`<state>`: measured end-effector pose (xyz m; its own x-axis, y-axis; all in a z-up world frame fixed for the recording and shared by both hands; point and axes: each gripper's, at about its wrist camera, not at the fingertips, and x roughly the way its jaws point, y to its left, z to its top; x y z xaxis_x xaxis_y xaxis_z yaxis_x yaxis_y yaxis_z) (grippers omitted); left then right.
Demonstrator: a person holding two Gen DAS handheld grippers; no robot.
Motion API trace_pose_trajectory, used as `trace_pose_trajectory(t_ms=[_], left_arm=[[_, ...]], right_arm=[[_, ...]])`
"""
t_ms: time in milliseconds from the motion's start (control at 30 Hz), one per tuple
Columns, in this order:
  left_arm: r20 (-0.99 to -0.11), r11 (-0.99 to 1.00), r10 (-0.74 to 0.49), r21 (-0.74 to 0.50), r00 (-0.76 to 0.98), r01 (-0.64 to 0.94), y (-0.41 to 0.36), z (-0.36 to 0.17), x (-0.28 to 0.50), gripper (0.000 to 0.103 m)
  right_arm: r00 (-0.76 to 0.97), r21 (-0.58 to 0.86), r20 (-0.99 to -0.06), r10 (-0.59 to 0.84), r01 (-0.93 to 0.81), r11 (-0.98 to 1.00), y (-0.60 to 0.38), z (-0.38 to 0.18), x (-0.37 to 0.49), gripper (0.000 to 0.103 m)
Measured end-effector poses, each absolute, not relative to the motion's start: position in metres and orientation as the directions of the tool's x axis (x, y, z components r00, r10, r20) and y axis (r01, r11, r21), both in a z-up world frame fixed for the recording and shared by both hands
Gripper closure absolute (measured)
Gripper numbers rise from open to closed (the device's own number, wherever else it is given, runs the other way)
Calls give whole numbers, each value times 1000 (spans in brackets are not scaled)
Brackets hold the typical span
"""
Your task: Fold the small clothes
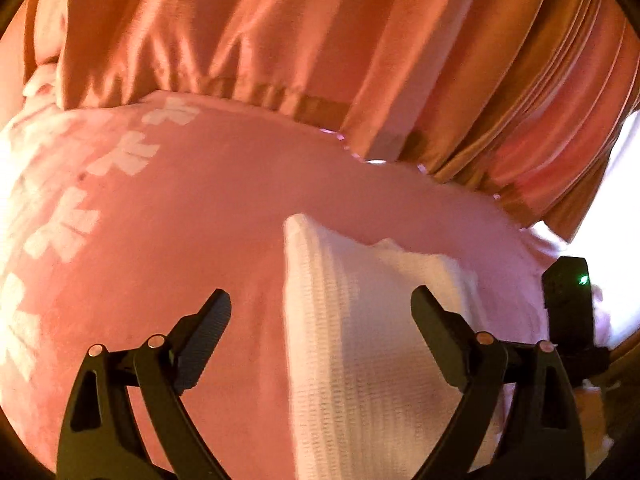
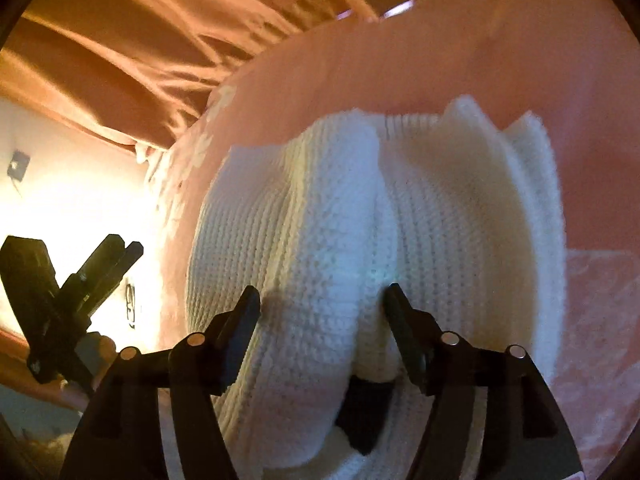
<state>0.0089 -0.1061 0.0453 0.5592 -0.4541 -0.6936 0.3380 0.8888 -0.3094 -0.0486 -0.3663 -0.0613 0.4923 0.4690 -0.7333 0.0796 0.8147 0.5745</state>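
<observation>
Left gripper (image 1: 322,304) spread wide over a pink bedspread; right gripper (image 2: 322,300) parted around a fold of white knit.

The left gripper's jaws are wide apart and hold nothing; the white knit garment (image 1: 360,340) lies on the pink cover (image 1: 224,208) just ahead of them, mostly toward the right finger. The right gripper's fingers (image 2: 246,312) stand apart on either side of a raised ridge of the same garment (image 2: 332,240), not pressed together on it. Orange curtains (image 1: 280,32) hang beyond the bed. In the right wrist view the left gripper (image 2: 116,252) shows far off to the left.
</observation>
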Motion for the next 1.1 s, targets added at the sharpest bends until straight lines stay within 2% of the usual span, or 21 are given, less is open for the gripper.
trace_pose_trajectory(t_ms=[33, 67, 100, 133, 167, 267, 333, 433, 500, 633, 667, 867, 967, 1100], left_arm=[[-703, 899, -432, -285, 565, 333, -106, 44, 11, 14], [-707, 905, -419, -273, 569, 327, -104, 43, 12, 14], [-708, 907, -415, -271, 571, 322, -101, 42, 11, 14], [-713, 911, -407, -267, 572, 316, -99, 41, 12, 14], [-716, 914, -399, -262, 573, 309, -98, 40, 13, 14], [-728, 926, -370, -240, 577, 292, -95, 37, 11, 14], [-743, 933, -351, -224, 571, 282, -94, 32, 12, 14], [-756, 939, -332, -208, 564, 274, -96, 28, 10, 14], [-760, 944, -315, -189, 568, 270, -97, 26, 9, 14], [-784, 948, -297, -172, 546, 268, -102, 18, 11, 14], [-792, 947, -298, -177, 533, 266, -103, 16, 12, 14], [-794, 945, -308, -190, 524, 268, -112, 16, 11, 14], [-799, 940, -311, -179, 515, 290, -117, 13, 6, 14], [-810, 936, -317, -181, 494, 303, -122, 11, 2, 14]], right_arm=[[489, 554, -746, 453, 77, 829, -362, -62, -46, 39], [494, 530, -754, 433, 67, 845, -358, -60, -46, 44], [504, 511, -756, 418, 53, 858, -354, -57, -46, 62], [516, 498, -750, 413, 29, 867, -349, -52, -46, 74], [522, 498, -744, 416, 20, 867, -348, -50, -47, 81], [585, 463, -709, 393, -34, 886, -341, -24, -57, 85], [648, 473, -644, 407, -81, 877, -343, 4, -70, 86], [717, 411, -601, 353, -102, 906, -350, 31, -87, 86], [708, 333, -659, 254, -29, 943, -366, 20, -87, 86], [528, 274, -834, 157, 150, 950, -393, -48, -69, 86], [531, 265, -833, 154, 140, 954, -391, -50, -69, 86], [588, 337, -778, 221, 93, 937, -392, -33, -83, 77], [567, 382, -779, 268, 90, 920, -398, -40, -90, 62], [527, 411, -791, 310, 83, 908, -390, -53, -90, 60]])
